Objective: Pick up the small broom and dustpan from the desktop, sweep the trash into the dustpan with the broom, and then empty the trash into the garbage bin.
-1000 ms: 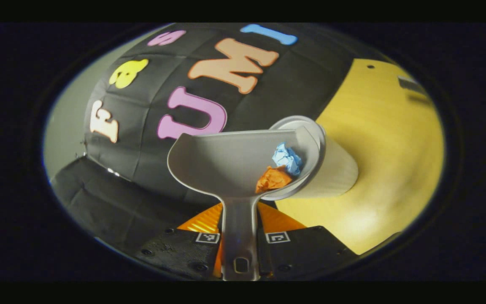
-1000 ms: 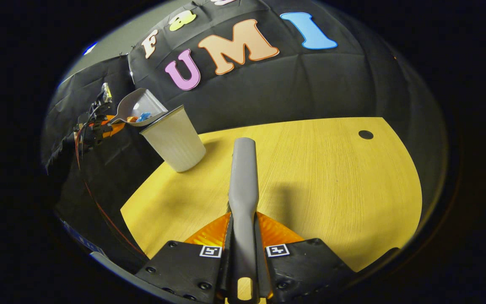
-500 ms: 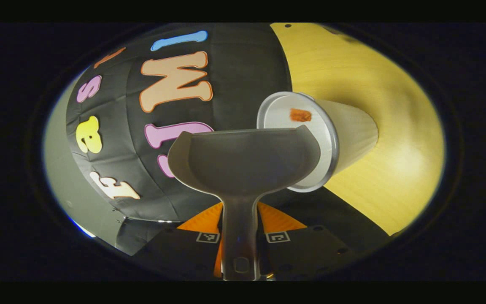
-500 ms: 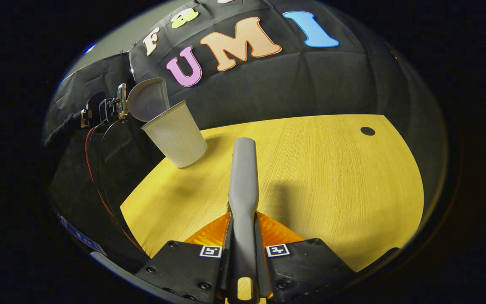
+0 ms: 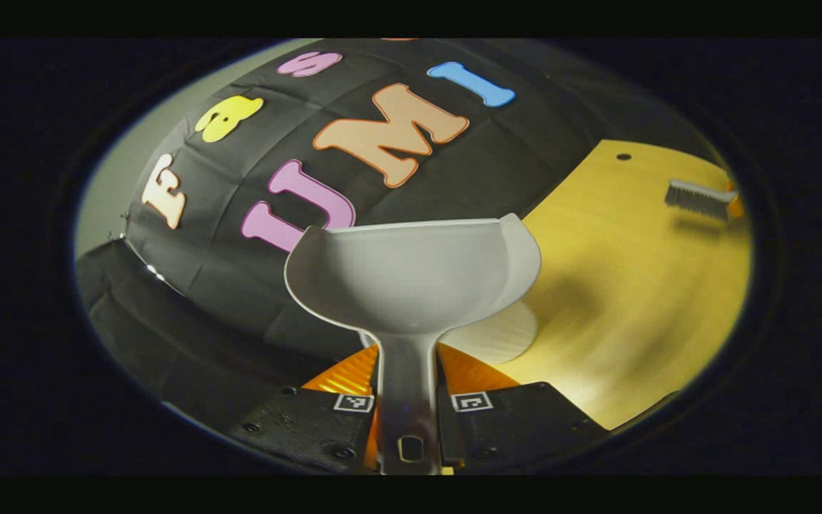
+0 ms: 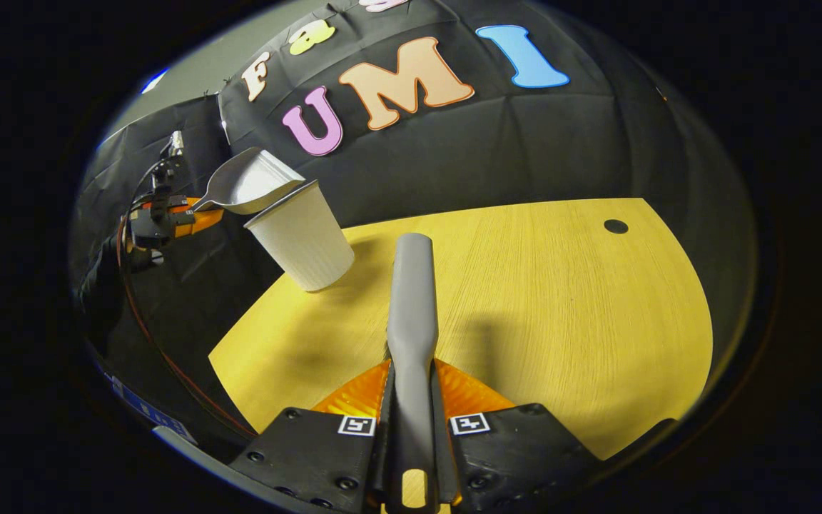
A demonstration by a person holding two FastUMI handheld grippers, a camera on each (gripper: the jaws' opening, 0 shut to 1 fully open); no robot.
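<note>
The dustpan, empty, hung level over the garbage bin at the counter's left edge, its handle clamped in the left gripper's jaws. The right gripper hovered above the counter, jaws closed on the broom handle, pointing forward.

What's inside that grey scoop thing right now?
Nothing: the dustpan, held over the garbage bin, looks empty in the left gripper view. The bin's inside cannot be seen; the pan covers it.
</note>
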